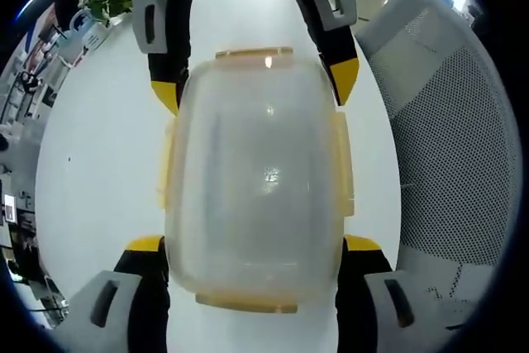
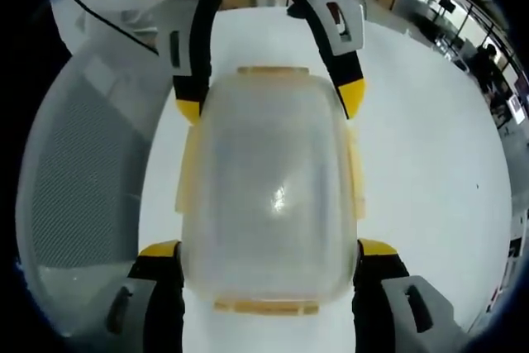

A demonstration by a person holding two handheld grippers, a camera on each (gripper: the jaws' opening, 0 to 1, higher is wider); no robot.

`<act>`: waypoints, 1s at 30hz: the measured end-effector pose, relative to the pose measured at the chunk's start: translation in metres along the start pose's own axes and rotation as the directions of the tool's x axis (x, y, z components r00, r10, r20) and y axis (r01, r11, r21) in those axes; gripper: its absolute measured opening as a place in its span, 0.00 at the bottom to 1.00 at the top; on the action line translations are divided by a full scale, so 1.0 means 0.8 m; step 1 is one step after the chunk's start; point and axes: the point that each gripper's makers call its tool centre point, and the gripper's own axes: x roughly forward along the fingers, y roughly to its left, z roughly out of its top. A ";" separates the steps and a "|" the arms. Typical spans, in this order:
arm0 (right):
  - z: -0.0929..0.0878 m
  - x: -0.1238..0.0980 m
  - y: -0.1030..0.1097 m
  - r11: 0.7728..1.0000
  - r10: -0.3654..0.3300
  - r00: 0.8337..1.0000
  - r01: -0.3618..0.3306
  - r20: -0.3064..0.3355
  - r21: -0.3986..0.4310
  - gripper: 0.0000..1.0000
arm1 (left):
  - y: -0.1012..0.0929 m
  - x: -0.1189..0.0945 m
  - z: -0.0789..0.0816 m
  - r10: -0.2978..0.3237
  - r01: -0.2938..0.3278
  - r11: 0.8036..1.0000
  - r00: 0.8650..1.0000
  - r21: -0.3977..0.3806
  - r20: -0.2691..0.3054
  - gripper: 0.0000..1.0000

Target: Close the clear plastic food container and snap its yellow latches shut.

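- Underneath, a white tabletop (image 1: 99, 163), bare around the work; a grey mesh chair back (image 1: 455, 163) just off its edge, seen too in the right gripper view (image 2: 83, 196).
- Centred on that surface, the clear plastic food container (image 1: 256, 179) (image 2: 269, 196), lid apparently seated on the base, so the closing step judged done.
- Flanking it from opposite short ends, left gripper (image 1: 256, 245) and right gripper (image 2: 269, 250): jaws spread wide on both, yellow tips just beside the container's corners, nothing clamped; each also visible at the top of the other's view.
- Around the rim, yellow latches: end latch (image 1: 248, 302) nearest the left gripper, far end latch (image 1: 254, 55), side latch (image 1: 343, 167); likewise a near latch (image 2: 266, 307) below the right gripper.
- Hard to tell through the hazy plastic whether any latch is snapped down; side ones seem to stand slightly off the wall, so probably snapping left to do.
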 end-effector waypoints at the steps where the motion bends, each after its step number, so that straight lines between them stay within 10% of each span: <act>1: 0.000 0.000 0.000 1.000 0.000 1.000 0.000 0.001 0.000 0.85 | 0.000 0.000 0.000 0.000 0.000 1.000 1.000 0.000 0.000 0.84; 30: 0.003 0.001 -0.024 1.000 -0.002 1.000 0.002 0.005 0.000 0.85 | 0.023 0.003 -0.004 0.001 -0.001 1.000 1.000 -0.006 0.009 0.84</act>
